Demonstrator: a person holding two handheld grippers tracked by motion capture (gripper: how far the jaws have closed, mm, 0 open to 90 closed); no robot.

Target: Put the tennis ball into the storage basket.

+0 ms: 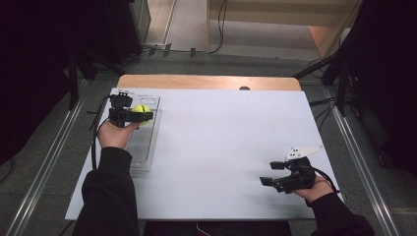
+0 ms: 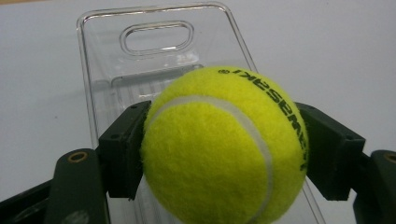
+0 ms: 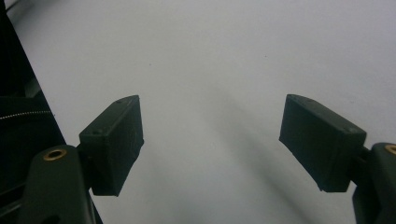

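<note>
Left gripper view: left hand-held gripper point(image 2: 224, 154) clamped on tennis ball point(image 2: 224, 144) above clear tray point(image 2: 100, 60), right hand-held gripper point(image 3: 212, 140) jaws apart, well right of tray

White sheet point(image 1: 221, 147) covers wooden table point(image 1: 206, 81); metal rails point(image 1: 44, 167) alongside.

Dim surroundings, soft close-up focus

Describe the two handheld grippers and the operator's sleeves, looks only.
Both are black. The left gripper trails a black cable. The right gripper carries a light grey three-cornered plate on top. Its jaws end in blocky black pads with brass-coloured eyelets behind. Sleeves are black.
</note>
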